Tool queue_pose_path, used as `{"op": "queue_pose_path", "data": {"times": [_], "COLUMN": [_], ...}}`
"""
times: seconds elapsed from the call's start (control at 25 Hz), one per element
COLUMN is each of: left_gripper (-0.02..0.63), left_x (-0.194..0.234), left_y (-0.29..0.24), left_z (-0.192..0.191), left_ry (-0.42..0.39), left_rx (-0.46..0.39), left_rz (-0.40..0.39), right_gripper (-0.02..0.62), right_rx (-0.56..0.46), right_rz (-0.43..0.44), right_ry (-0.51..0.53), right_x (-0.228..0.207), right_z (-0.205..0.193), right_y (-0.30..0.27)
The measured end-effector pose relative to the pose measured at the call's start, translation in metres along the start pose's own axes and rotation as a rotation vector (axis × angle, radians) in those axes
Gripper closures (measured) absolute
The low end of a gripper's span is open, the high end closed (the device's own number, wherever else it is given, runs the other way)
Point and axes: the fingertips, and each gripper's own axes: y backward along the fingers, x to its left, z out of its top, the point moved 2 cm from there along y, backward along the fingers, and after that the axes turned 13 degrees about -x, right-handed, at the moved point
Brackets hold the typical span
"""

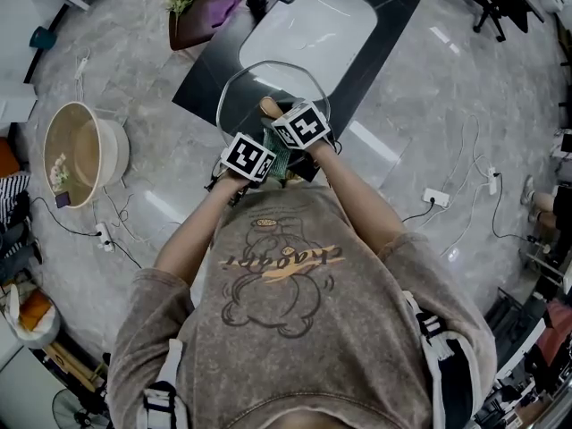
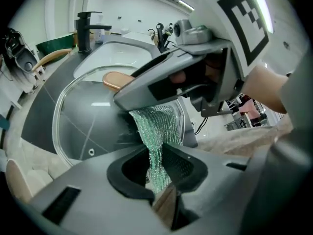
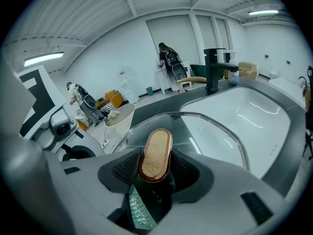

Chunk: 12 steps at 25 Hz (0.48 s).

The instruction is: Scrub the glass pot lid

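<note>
The lid [image 1: 243, 96] is over the counter [image 1: 393, 16], before the sink [image 1: 308, 29].

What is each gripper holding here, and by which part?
The right gripper clamps the glass lid by its wooden handle. The left gripper pinches a green mesh scrub cloth by one end.

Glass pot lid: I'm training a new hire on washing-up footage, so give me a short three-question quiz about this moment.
1. True or false: the right gripper's jaws are shut on the glass pot lid's wooden handle.
2. What does the left gripper hold? A. yellow sponge B. green mesh scrubbing cloth C. bristle brush
3. Fill in: the black faucet stands beside the white ____.
Key: 1 true; 2 B; 3 sink.
</note>
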Motion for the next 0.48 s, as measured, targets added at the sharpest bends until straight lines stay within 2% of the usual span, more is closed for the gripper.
{"op": "queue_pose_path", "data": {"times": [0.24, 0.36, 0.48], "left_gripper": [0.525, 0.526, 0.526], "left_x": [-0.009, -0.02, -0.037], "left_y": [-0.005, -0.001, -0.007], "left_z": [0.006, 0.01, 0.013], "left_ry": [0.058, 0.089, 0.077], "left_rx": [-0.04, -0.086, -0.111], "left_rz": [-0.03, -0.083, -0.127], "right_gripper": [0.391, 0.391, 0.391], "right_rx": [-0.006, -0.007, -0.007], "right_rz": [0.007, 0.016, 0.016], "right_ry": [0.003, 0.003, 0.003], "right_x": [0.0, 0.0, -0.002], "right_z": [0.0, 0.0, -0.001], "right_y": [0.001, 0.001, 0.003]}}
